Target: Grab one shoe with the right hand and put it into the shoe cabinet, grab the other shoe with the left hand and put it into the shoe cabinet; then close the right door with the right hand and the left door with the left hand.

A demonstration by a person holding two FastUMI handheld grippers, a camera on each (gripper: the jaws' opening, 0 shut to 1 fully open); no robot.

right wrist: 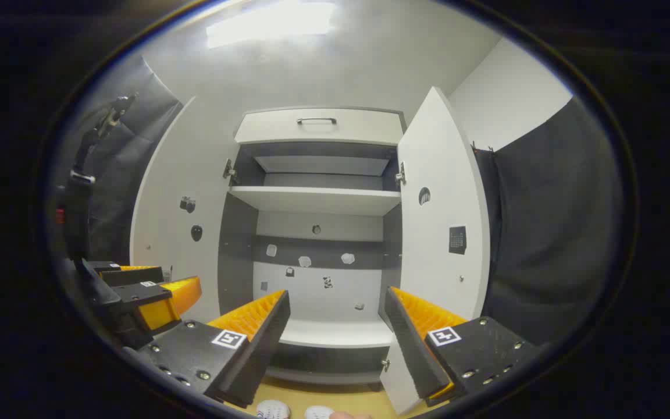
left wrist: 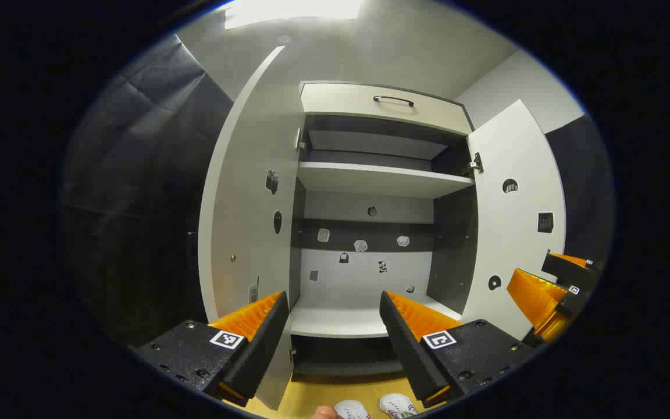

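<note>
The white shoe cabinet (left wrist: 381, 180) (right wrist: 317, 201) stands ahead with both doors swung wide; its lower shelf (left wrist: 341, 320) (right wrist: 335, 333) is bare. Two white shoes (left wrist: 376, 407) (right wrist: 294, 412) lie on the wooden floor under the cabinet's front, side by side at the bottom edge of each view. My left gripper (left wrist: 335, 302) is open, held in the air in front of the lower shelf, with nothing between its fingers. My right gripper (right wrist: 338, 299) is open too, at the same height. In the left gripper view the right gripper (left wrist: 550, 285) appears at the far right; the left gripper (right wrist: 143, 288) appears at the left of the right gripper view.
The left door (left wrist: 248, 192) (right wrist: 178, 215) and right door (left wrist: 509, 227) (right wrist: 442, 221) stick out toward me on either side. A drawer with a dark handle (left wrist: 393, 100) (right wrist: 316, 121) tops the cabinet. Dark cloth walls flank both sides. A fingertip (left wrist: 326, 412) shows beside the shoes.
</note>
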